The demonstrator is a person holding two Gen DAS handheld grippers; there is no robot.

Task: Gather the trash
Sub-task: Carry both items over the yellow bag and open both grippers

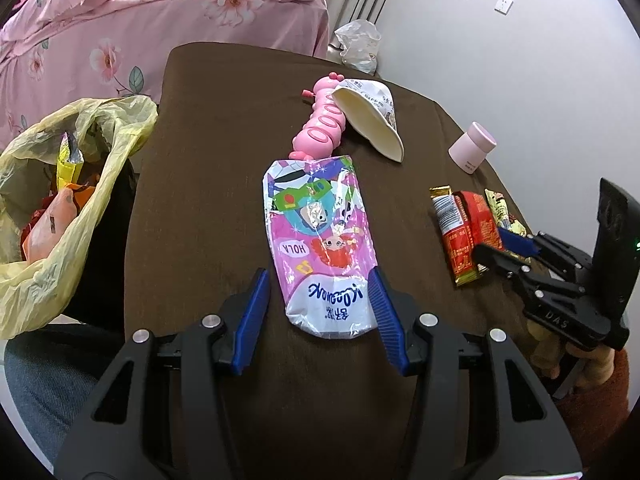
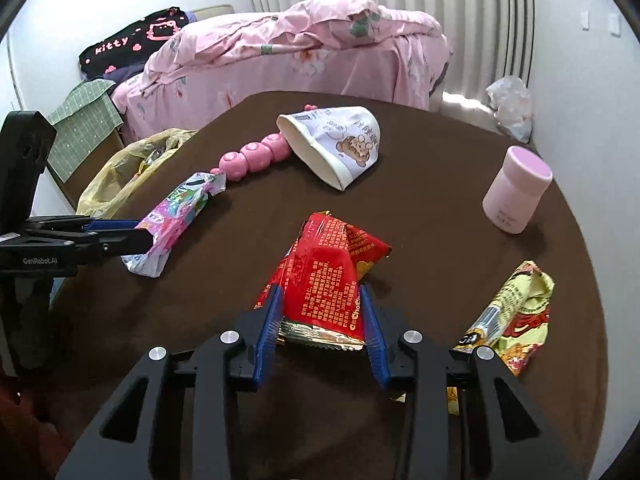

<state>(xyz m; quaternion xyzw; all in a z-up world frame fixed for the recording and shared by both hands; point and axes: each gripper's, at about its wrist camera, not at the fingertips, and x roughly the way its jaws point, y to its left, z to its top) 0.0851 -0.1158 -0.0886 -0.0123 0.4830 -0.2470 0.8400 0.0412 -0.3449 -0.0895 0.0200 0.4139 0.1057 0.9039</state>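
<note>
A pink cartoon snack wrapper (image 1: 320, 232) lies lengthwise on the brown table (image 1: 208, 160). My left gripper (image 1: 318, 276) is shut on its near end, blue pads against both sides. In the right wrist view the same left gripper (image 2: 140, 236) pinches the curled wrapper (image 2: 176, 212). My right gripper (image 2: 320, 290) is shut on a red snack wrapper (image 2: 320, 268), which tents up between the pads. The left wrist view has that right gripper (image 1: 492, 248) at the red wrapper (image 1: 464, 232). A yellow plastic bag (image 1: 80, 200) with trash inside hangs open at the table's left edge.
A yellow wrapper (image 2: 516, 316) lies right of my right gripper. A tipped paper cup (image 2: 340, 144) rests over a pink caterpillar toy (image 2: 256, 156) mid-table. A pink jar (image 2: 516, 188) stands at the right. A pink-quilted bed (image 2: 280, 48) is beyond, crumpled clear plastic (image 2: 512, 104) by the wall.
</note>
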